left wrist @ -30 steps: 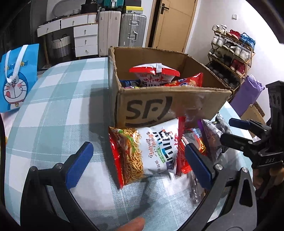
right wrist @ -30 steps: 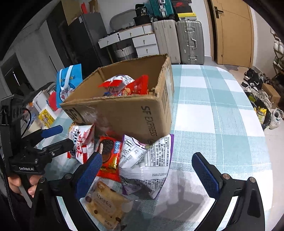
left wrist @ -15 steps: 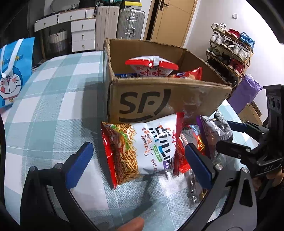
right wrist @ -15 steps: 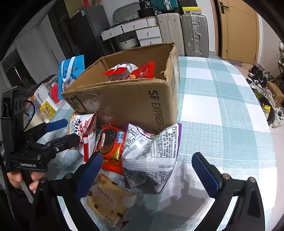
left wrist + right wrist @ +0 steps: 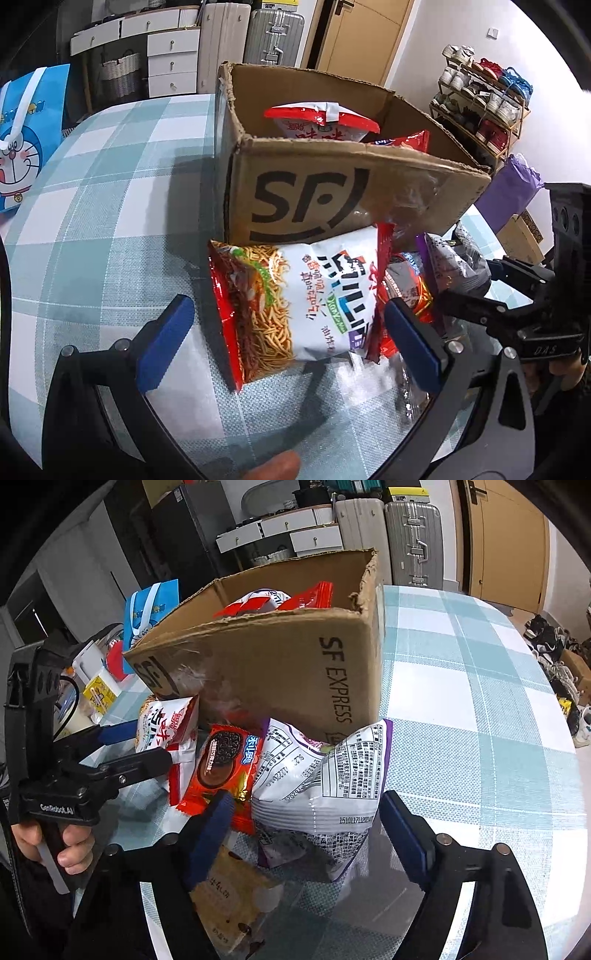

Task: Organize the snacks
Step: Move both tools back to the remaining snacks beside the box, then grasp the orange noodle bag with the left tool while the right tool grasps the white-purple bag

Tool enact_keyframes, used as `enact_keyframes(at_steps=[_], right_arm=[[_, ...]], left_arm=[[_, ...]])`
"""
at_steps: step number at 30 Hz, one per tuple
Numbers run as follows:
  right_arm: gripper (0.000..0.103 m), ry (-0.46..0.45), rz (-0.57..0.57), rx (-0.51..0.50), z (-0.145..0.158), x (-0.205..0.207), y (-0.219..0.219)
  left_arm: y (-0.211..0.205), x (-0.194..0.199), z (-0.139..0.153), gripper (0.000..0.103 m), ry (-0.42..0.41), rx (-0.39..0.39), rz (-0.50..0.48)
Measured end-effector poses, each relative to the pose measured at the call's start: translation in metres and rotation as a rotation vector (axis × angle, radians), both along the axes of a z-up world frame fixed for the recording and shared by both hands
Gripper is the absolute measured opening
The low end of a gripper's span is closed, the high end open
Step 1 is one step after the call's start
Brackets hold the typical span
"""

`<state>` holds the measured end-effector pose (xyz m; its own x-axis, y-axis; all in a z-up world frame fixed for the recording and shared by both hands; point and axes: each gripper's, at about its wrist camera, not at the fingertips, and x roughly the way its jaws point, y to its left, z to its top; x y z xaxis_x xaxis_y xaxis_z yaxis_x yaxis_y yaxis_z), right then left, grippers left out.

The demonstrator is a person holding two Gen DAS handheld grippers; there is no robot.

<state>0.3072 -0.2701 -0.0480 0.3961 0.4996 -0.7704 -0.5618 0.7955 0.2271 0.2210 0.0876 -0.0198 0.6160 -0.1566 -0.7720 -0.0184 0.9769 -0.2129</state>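
With my left gripper (image 5: pixel 291 332) spread wide around the noodle packet (image 5: pixel 295 299) leaning against the cardboard box (image 5: pixel 354 192) and my right gripper (image 5: pixel 306 823) equally wide around the purple-edged bag (image 5: pixel 325 775), I risk, probably, pinching the neighbouring Oreo pack (image 5: pixel 221 764) too.

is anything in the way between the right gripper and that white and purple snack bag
No. The right gripper is open, its jaws either side of the white and purple bag. The Oreo packet only touches the bag's left edge.
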Motion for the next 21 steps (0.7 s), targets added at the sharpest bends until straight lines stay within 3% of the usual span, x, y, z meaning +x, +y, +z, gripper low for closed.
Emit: enact_keyframes(at_steps=[5,13,15,19,21], right_arm=[[0.078,0.025,-0.007,0.06,0.0015,0.0052,-0.0054],[0.067,0.036,-0.02,0.053,-0.0024,0.0106,-0.0053],[0.062,0.036,-0.013,0.046,-0.0032,0.0105,-0.0037],[0.061,0.026,-0.005,0.039,-0.0026,0.0078,-0.0036],[0.06,0.022,0.01,0.037,-0.0015,0.0054,-0.0026]], left_arm=[[-0.0033,0.0004,-0.0046,0.103,0.009,-0.008,-0.014],[-0.0047,0.0033,-0.0072,0.102,0.009,-0.005,-0.001],[-0.003,0.0044,-0.0072,0.098,0.011,-0.01,0.004],[-0.0024,0.0022,-0.0062,0.077,0.012,-0.066,-0.031],[-0.006,0.0008,-0.0045,0.072,0.002,-0.034,-0.042]])
